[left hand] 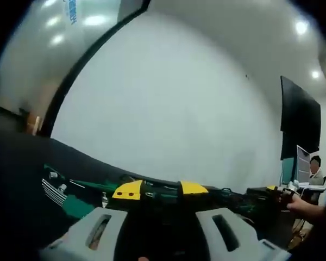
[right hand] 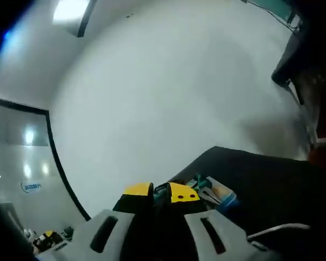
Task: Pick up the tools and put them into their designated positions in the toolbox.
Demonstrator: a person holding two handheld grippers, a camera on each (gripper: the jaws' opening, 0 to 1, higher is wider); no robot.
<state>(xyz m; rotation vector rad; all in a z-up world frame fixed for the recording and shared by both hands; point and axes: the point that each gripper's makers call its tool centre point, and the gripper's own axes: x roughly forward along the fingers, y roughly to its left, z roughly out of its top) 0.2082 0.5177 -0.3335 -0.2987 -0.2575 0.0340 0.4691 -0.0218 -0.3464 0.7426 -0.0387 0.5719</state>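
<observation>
With my left gripper (left hand: 160,190) spread empty and my right gripper (right hand: 162,194) nearly closed on nothing, tools (left hand: 65,190) lie on the desk (left hand: 22,163), unplaced.

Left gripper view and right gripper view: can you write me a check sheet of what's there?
Surface: dark table.
Job's things: green tools on the table, too blurry to name.
Clutter: blue-and-white items past the right fingers.
Grippers: left gripper with fingers apart; right gripper, grip unclear.
Cables: white cable on the table.
Surroundings: white wall, black screen, seated person, glass wall.
</observation>
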